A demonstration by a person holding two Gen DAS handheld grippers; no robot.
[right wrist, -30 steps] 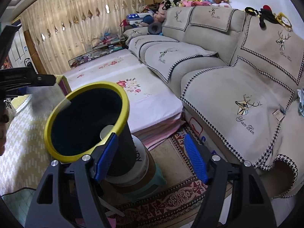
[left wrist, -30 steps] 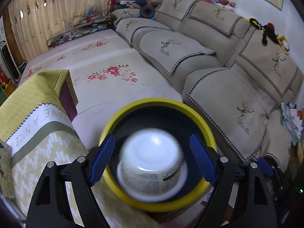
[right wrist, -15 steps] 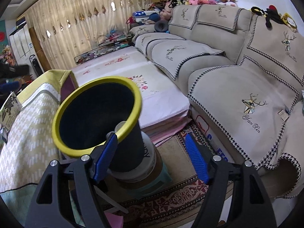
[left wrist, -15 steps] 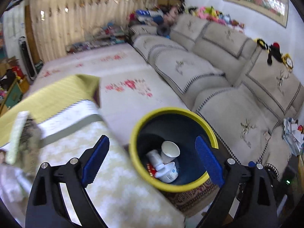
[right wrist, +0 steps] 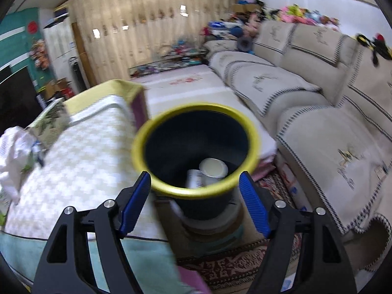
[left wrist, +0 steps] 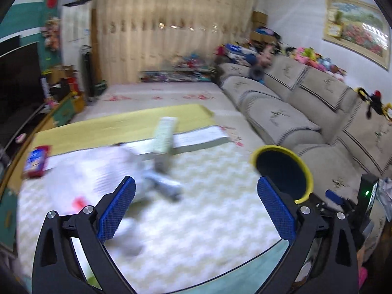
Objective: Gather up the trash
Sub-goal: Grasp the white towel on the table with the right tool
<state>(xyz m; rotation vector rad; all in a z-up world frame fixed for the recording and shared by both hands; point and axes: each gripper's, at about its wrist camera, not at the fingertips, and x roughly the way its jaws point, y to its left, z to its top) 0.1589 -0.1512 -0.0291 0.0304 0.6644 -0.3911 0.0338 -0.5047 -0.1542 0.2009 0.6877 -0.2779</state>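
A round dark bin with a yellow rim fills the centre of the right wrist view, standing on a grey round base. Inside it, low in the opening, lie a white paper cup on its side and a white wrapper or carton beside it, both blurred. In the left wrist view the same bin sits at the right of the frame, just off the edge of the table.

The table is covered by a pale cloth with a woven zigzag texture, yellow-green at its far end. On it, centre left, lie crumpled white paper or plastic, a blurred grey-blue piece, a flat pale box tilted upward, and at the far left a red and blue snack packet; blur hides finer detail.

The left gripper, black arms with ribbed blue pads, has just been opening; its jaws stand wide apart with nothing between them, above the cloth. The right gripper has its jaws parted and empty; its pads appear on either side of the bin's near rim, and contact cannot be told.

A beige quilted sofa runs along the right side.
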